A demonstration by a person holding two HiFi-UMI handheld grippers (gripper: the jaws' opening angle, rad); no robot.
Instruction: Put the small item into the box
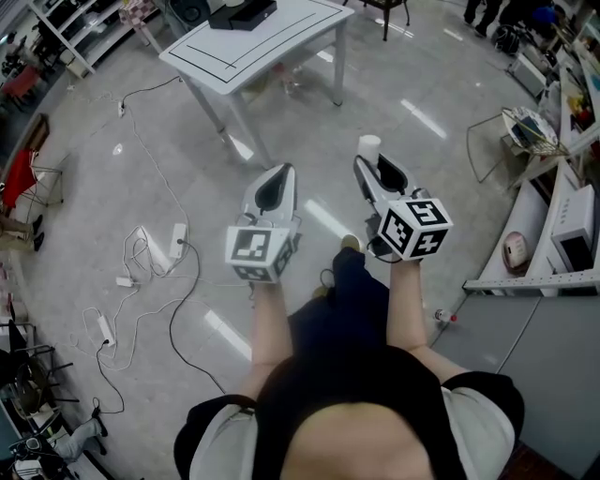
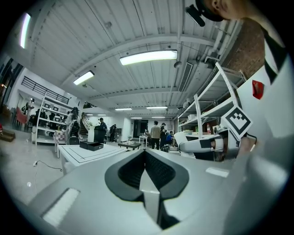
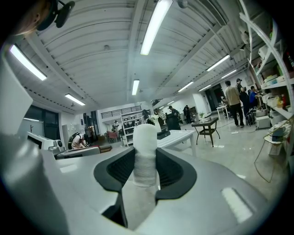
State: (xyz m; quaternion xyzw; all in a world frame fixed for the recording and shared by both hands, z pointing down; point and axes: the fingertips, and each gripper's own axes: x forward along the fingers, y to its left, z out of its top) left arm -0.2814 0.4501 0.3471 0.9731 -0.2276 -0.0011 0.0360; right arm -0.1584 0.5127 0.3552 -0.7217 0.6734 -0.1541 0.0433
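Two grippers short of white table (image 1: 281, 45). Your right gripper (image 1: 378, 169) clamps white roll (image 3: 145, 153) upright; head view shows only its top. Your left gripper (image 2: 145, 154) closed, empty. Black box (image 1: 242, 14) on table, well apart from roll.

No word, number or brand name can be read anywhere around you in these views. The only signs are the black-and-white square patterns on the left marker cube (image 1: 255, 248) of your left gripper (image 1: 281, 172) and on the right marker cube (image 1: 415, 228) of your right gripper (image 1: 367, 161). They are coded blocks, not letters or figures. Whatever print the distant shelves may carry is too small to make out.
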